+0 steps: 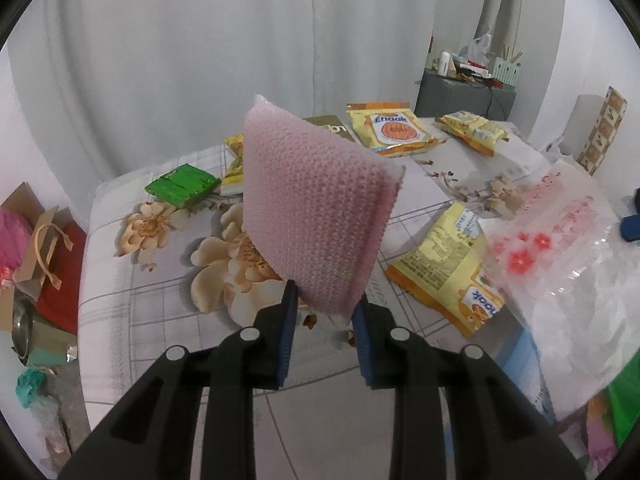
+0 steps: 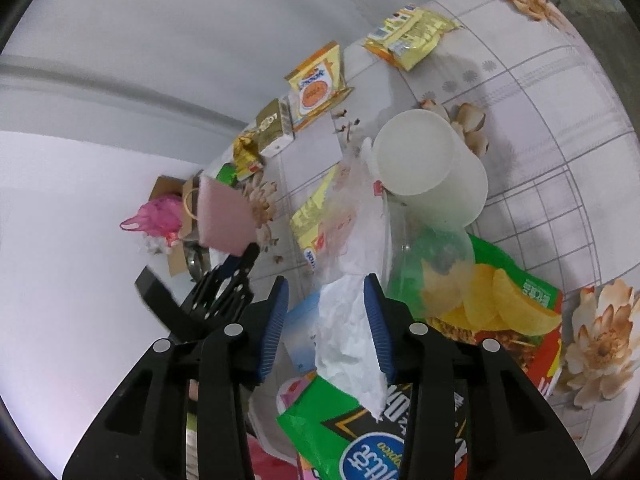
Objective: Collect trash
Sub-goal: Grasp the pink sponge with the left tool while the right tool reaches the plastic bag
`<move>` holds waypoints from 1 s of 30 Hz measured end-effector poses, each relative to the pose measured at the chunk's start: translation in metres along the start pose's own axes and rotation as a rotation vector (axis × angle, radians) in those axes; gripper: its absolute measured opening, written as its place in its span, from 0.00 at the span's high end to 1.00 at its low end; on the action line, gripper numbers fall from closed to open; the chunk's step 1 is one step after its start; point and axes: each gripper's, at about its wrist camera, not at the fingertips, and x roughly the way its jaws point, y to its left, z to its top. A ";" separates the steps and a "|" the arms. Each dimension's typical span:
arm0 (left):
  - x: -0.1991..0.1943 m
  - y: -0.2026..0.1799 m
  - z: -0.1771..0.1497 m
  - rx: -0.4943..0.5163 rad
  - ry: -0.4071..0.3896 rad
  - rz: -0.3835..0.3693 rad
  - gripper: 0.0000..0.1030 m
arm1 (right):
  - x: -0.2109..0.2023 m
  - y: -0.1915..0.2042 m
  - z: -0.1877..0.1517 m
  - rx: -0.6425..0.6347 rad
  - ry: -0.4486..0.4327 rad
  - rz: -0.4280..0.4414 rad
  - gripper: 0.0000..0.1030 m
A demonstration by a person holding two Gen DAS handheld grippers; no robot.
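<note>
My left gripper [image 1: 325, 300] is shut on a pink bubble-wrap pouch [image 1: 316, 208] and holds it upright above the flowered tablecloth [image 1: 132, 304]; it also shows in the right wrist view [image 2: 224, 220]. My right gripper [image 2: 326, 292] holds the rim of a clear plastic trash bag [image 2: 348, 320], which also shows in the left wrist view [image 1: 560, 264]. Inside the bag lie a white cup [image 2: 432, 168], a clear cup [image 2: 428, 256] and a green chip bag [image 2: 516, 300]. Yellow snack wrappers [image 1: 444, 264] [image 1: 390, 128] [image 1: 472, 130] and a green packet [image 1: 182, 184] lie on the table.
Paper bags and a pink plastic bag [image 1: 16, 236] stand on the floor at the left. A grey cabinet [image 1: 464, 96] with clutter stands at the far right, and a white curtain [image 1: 200, 60] hangs behind the table. Crumbs [image 1: 452, 184] lie scattered on the cloth.
</note>
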 end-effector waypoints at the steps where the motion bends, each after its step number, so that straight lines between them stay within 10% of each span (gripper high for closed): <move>1: -0.002 0.001 0.000 -0.005 -0.001 -0.004 0.75 | 0.001 0.000 0.001 0.003 0.000 -0.006 0.63; 16: -0.010 0.006 -0.005 -0.025 -0.012 -0.030 0.75 | 0.015 0.005 0.014 0.093 -0.007 -0.029 0.61; 20: -0.012 0.007 -0.006 -0.034 -0.017 -0.033 0.75 | 0.025 0.005 0.017 0.102 0.005 -0.037 0.94; 30: -0.024 0.012 -0.008 -0.052 -0.043 -0.036 0.75 | 0.007 0.026 0.007 -0.069 -0.070 -0.016 1.00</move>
